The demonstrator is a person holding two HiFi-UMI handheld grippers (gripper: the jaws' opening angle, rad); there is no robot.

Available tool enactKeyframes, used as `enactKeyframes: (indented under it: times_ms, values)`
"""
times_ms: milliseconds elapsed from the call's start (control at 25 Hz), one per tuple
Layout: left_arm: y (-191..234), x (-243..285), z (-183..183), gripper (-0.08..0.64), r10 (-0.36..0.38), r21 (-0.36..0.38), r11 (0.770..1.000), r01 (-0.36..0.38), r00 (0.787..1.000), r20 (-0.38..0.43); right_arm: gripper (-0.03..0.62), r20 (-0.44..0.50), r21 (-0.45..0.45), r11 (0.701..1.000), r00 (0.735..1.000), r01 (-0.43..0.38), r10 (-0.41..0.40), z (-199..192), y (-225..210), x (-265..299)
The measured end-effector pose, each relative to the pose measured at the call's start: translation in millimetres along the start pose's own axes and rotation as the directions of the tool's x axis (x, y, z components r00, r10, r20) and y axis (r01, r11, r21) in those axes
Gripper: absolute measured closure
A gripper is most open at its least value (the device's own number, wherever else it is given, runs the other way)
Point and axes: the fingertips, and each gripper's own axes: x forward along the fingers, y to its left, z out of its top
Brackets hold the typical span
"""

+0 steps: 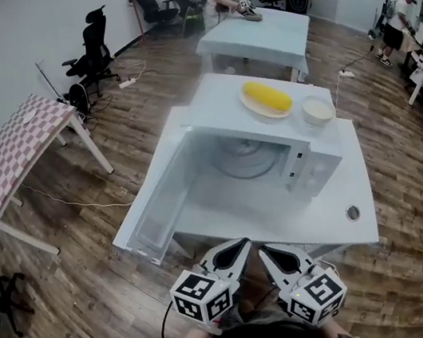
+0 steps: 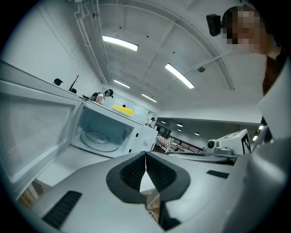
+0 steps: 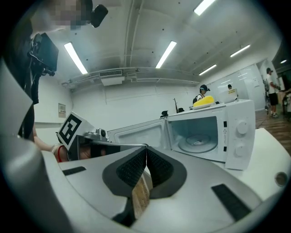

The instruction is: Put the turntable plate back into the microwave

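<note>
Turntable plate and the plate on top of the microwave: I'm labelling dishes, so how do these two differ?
The turntable plate lies inside the open microwave, on the cavity floor; the top plate sits on the microwave's roof. The turntable plate looks see-through and carries nothing; the top plate is pale, opaque and holds yellow food. Both are round and lie flat.

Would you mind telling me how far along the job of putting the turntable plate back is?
Done: the turntable plate lies flat inside the microwave. In hand: nothing; the left hand-held gripper and the right hand-held gripper are both shut and empty, held short of the microwave. Left: perhaps only the door, which stands open.
</note>
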Motion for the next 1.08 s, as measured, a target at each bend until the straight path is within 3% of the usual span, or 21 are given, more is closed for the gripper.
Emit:
enactKeyframes:
  times_ms: [520, 1080]
  values:
    - [-21.3, -10.0, -1.8, 0.546, -0.015, 0.009, 1.000, 0.015, 1.000, 0.009, 0.571, 0.008, 0.008, 1.000, 1.000, -0.014, 0.014, -7.6, 14.2, -21.7]
    - [-16.9, -19.4, -9.1, 0.546, 0.004, -0.042, 0.999, -0.003, 1.000, 0.019, 0.571, -0.011, 0.028, 0.999, 0.999, -0.030, 0.031, -17.6, 21.9, -22.1]
